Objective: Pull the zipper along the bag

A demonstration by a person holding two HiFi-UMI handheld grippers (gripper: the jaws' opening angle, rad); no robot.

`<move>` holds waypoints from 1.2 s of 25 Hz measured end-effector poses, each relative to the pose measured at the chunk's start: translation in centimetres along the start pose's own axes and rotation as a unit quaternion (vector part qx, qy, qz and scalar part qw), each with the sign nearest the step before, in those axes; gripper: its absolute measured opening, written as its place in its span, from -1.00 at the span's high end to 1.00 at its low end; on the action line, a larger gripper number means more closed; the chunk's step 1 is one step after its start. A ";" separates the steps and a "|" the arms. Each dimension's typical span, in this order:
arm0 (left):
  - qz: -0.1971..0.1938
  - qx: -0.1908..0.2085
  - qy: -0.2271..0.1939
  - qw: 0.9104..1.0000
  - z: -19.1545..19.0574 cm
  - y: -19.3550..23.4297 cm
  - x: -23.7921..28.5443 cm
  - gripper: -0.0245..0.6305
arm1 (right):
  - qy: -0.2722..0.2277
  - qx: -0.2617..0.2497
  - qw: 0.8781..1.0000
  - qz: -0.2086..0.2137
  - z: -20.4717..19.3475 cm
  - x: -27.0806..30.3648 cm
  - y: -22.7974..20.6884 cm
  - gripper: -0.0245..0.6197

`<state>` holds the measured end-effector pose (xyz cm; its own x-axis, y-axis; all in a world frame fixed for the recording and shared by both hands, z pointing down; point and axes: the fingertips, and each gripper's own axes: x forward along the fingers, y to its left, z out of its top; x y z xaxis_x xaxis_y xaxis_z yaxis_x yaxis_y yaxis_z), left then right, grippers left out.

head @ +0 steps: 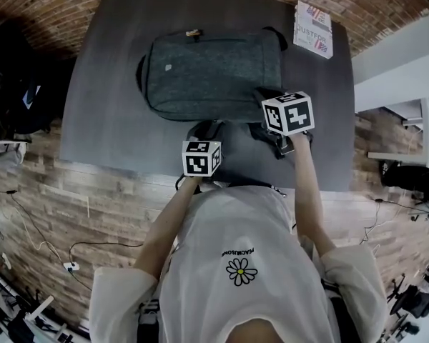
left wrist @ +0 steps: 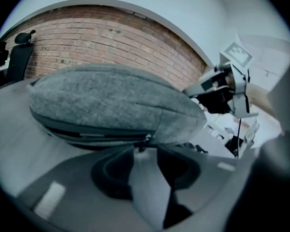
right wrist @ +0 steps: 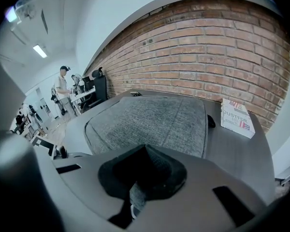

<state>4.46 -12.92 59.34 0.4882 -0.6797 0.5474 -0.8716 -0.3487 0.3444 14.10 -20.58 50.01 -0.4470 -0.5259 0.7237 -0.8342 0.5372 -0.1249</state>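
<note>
Left gripper view: the half-open left claw (left wrist: 145,152) should next pinch the zipper pull (left wrist: 143,141) at its tips, while the right claw (right wrist: 144,150) grips the bag (right wrist: 150,120).

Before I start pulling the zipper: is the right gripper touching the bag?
Touching. The right gripper view shows the right gripper with its jaws closed on a grey fabric fold of the bag.

The bag (head: 213,73) is a heathered grey backpack lying flat in the middle of the dark bench (head: 107,120). Its zipper (left wrist: 96,135) runs as a dark line along the near side edge. The small metal pull (left wrist: 147,138) sits partway along that line.
</note>
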 end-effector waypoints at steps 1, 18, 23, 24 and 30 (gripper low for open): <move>0.006 -0.001 -0.001 1.000 0.1 0.1 0.2 0.48 | -0.001 0.000 1.000 0.001 0.0 0.0 0.0 0.92; 0.012 0.108 0.013 0.994 -0.8 -0.4 -1.1 0.89 | -0.011 -0.003 1.000 0.003 -0.1 -0.1 -0.1 0.92; 0.009 0.113 -0.013 0.993 0.2 -0.8 -0.7 0.86 | -0.011 -0.001 1.000 0.005 -0.1 -0.1 -0.1 0.92; 0.008 0.115 -0.015 0.993 0.5 -1.0 -0.5 0.85 | -0.011 -0.002 1.000 0.005 -0.1 -0.1 -0.1 0.92; 0.025 0.129 -0.001 0.991 0.4 -0.8 -0.2 0.88 | -0.011 0.000 1.000 0.006 -0.2 -0.1 -0.1 0.92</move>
<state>5.09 -12.80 58.62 0.4445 -0.7011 0.5575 -0.8767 -0.4684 0.1100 14.31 -20.46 50.06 -0.4635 -0.5342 0.7070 -0.8291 0.5430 -0.1333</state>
